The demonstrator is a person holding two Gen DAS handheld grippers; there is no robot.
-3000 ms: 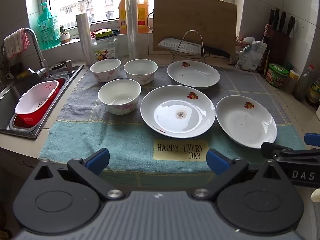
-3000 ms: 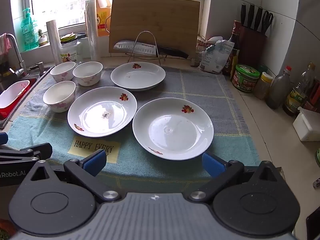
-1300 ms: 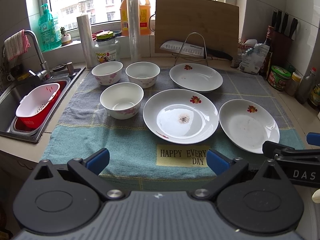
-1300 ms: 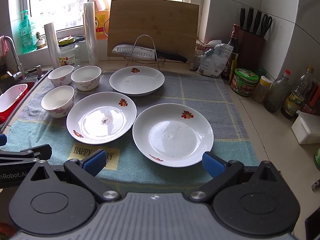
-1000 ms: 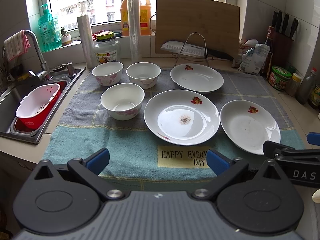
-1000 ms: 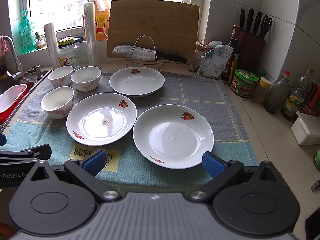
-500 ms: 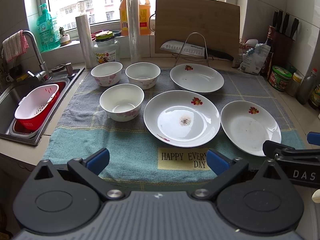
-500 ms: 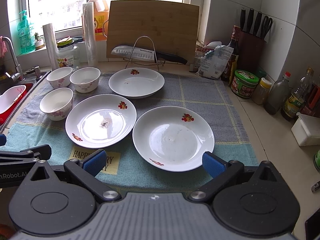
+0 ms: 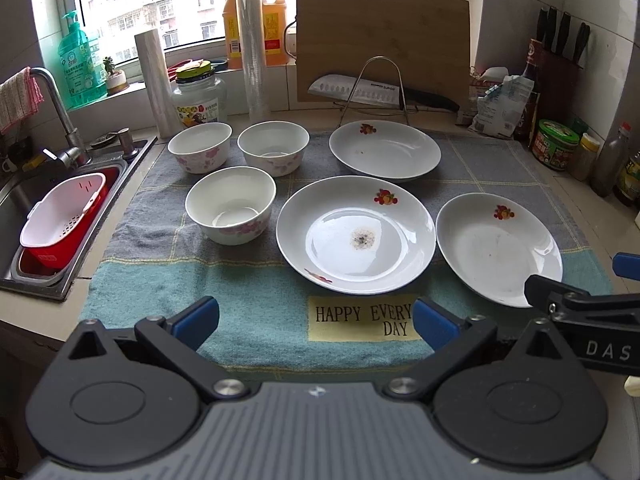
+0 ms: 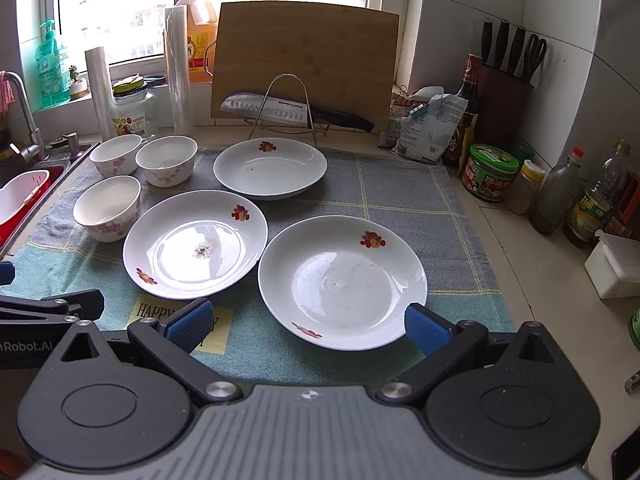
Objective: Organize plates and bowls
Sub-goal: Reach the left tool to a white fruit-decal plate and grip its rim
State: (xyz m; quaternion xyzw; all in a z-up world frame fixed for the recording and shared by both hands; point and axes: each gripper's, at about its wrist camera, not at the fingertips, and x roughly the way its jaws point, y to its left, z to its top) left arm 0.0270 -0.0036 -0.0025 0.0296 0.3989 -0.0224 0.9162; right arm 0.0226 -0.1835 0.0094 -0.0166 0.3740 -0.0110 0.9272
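Three white plates with red fruit prints lie on a towel: a far plate (image 9: 384,155), a middle plate (image 9: 355,233) with a dark speck patch, and a right plate (image 9: 498,248). Three white bowls with pink flowers stand to their left: a near bowl (image 9: 231,204) and two far bowls (image 9: 199,147) (image 9: 273,147). My left gripper (image 9: 316,322) is open and empty over the towel's near edge. My right gripper (image 10: 306,326) is open, its fingers straddling the near rim of the right plate (image 10: 342,280), with nothing held. The middle plate (image 10: 195,243) lies to its left.
The blue-grey towel (image 9: 248,292) covers the counter. A sink (image 9: 24,208) with a red and white basket (image 9: 60,220) is at the left. A knife on a wire rack (image 9: 380,92), a cutting board (image 9: 380,40), jars and bottles line the back and right.
Both grippers have eased slightly forward and lower toward the dishes. The right plate now lies closer between the right gripper's fingers. No dish has moved.
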